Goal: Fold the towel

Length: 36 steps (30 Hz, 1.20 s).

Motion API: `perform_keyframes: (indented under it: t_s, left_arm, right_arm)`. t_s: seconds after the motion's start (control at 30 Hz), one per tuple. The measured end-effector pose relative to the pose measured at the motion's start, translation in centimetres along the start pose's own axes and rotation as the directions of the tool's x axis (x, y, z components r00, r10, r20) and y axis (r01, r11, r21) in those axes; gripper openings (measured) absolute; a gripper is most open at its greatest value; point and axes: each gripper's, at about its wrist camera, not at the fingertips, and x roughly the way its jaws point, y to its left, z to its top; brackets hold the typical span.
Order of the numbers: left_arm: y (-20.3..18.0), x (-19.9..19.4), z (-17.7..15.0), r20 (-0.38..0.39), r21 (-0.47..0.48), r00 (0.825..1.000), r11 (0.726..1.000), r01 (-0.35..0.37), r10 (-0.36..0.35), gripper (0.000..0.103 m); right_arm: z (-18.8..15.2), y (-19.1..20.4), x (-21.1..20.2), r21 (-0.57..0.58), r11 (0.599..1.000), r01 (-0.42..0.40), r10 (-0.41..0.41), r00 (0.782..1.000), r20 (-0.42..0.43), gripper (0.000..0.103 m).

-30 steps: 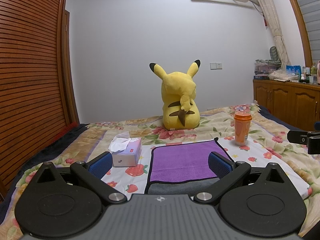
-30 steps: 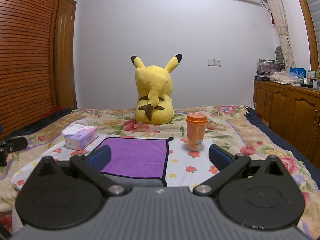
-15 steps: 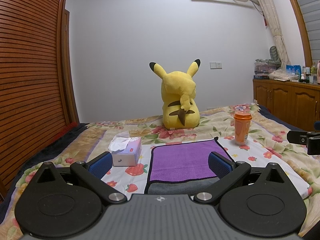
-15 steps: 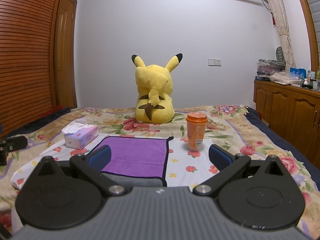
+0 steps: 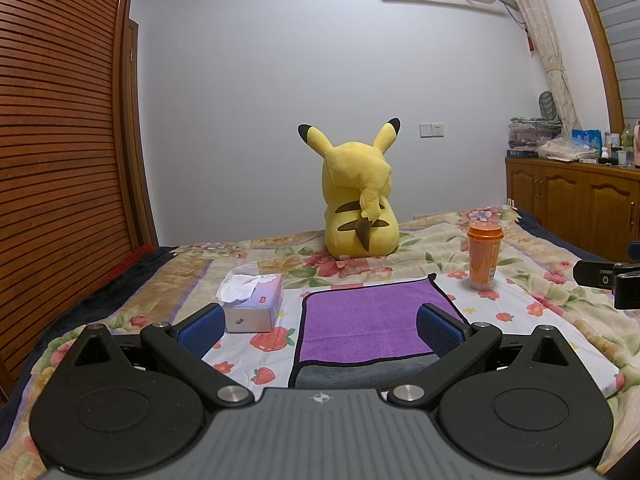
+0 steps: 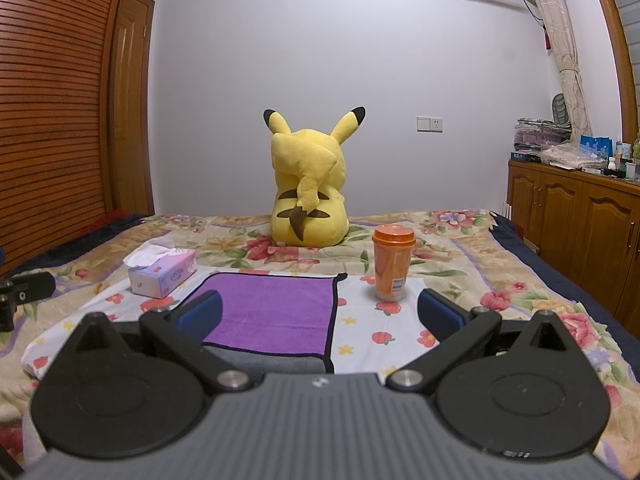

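Hovering above the near edge of the bed [image 5: 560, 320], the left gripper [image 5: 320, 326] has its 2 blue-padded fingers spread wide apart with nothing between them. The right gripper [image 6: 320, 312] is likewise spread and holds nothing. The purple towel [image 5: 368, 320] lies flat on the flowered sheet just ahead of both, its gray underside showing at the near edge. A tissue box [image 5: 254, 304] sits to its left, an orange cup [image 5: 485, 256] to its right, and a yellow plush toy [image 5: 360, 208] beyond.
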Motion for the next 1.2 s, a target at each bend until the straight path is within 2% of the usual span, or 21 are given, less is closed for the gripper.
perform_keyframes:
  t_s: [0.5, 0.8, 1.2]
  left_arm:
    - [-0.1, 0.3, -0.4, -0.018, 0.001, 1.000, 1.000, 0.001, -0.001, 0.103]
    - [-0.4, 1.4, -0.3, -0.069, 0.015, 0.998, 1.000, 0.010, -0.009, 0.103]
    - [-0.8, 3.9, -0.8, -0.132, 0.025, 0.990, 0.998, 0.060, -0.056, 0.103]
  right_arm:
    - [0.0, 0.2, 0.0, -0.002, 1.000, -0.004, 0.004, 1.000, -0.005, 0.103]
    - [-0.2, 0.8, 0.9, -0.006, 1.000, -0.011, 0.011, 0.999, -0.032, 0.103]
    - [-0.5, 1.4, 2.6, -0.011, 1.000, -0.017, 0.016, 0.998, -0.068, 0.103]
